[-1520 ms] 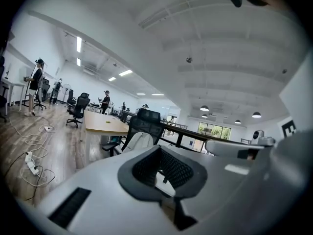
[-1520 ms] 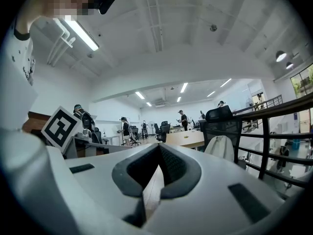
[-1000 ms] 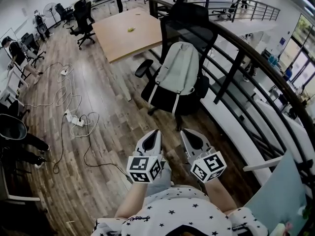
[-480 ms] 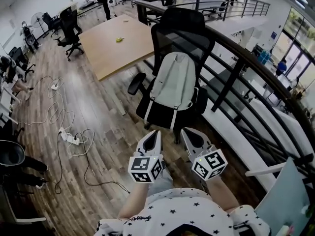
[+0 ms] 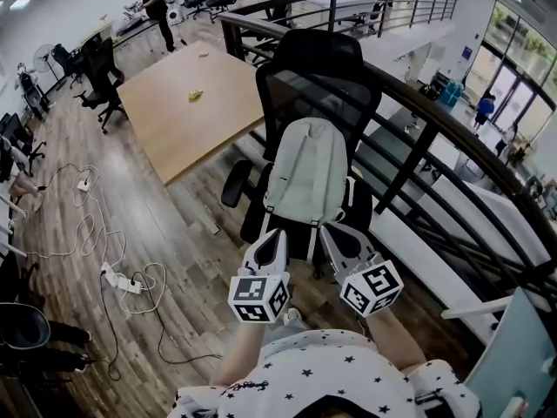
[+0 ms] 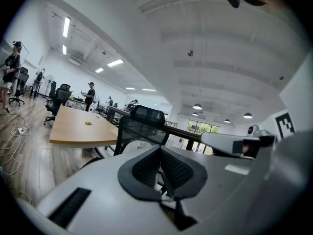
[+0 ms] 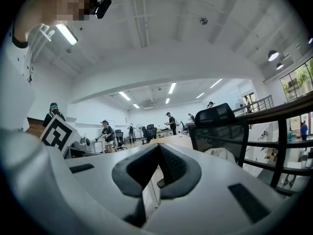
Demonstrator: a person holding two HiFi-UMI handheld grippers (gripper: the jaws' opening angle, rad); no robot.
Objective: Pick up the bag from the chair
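Observation:
A pale grey-green backpack (image 5: 306, 171) leans upright against the back of a black mesh office chair (image 5: 318, 68), straps facing me. It also shows as a pale shape in the left gripper view (image 6: 131, 145) and in the right gripper view (image 7: 221, 153). My left gripper (image 5: 277, 236) and right gripper (image 5: 331, 233) are held side by side just short of the bag's lower edge, not touching it. Both are shut with nothing between the pads, as the left gripper (image 6: 159, 153) and right gripper (image 7: 157, 151) views show.
A dark curved railing (image 5: 452, 138) runs close behind and to the right of the chair. A large wooden table (image 5: 183, 111) stands at the left rear. Cables and a power strip (image 5: 122, 281) lie on the wood floor at left. Other chairs (image 5: 100, 68) and a person (image 5: 155, 3) are far off.
The chair and bag have come nearer and now sit just beyond the fingertips. Both grippers stay shut, level in front of me.

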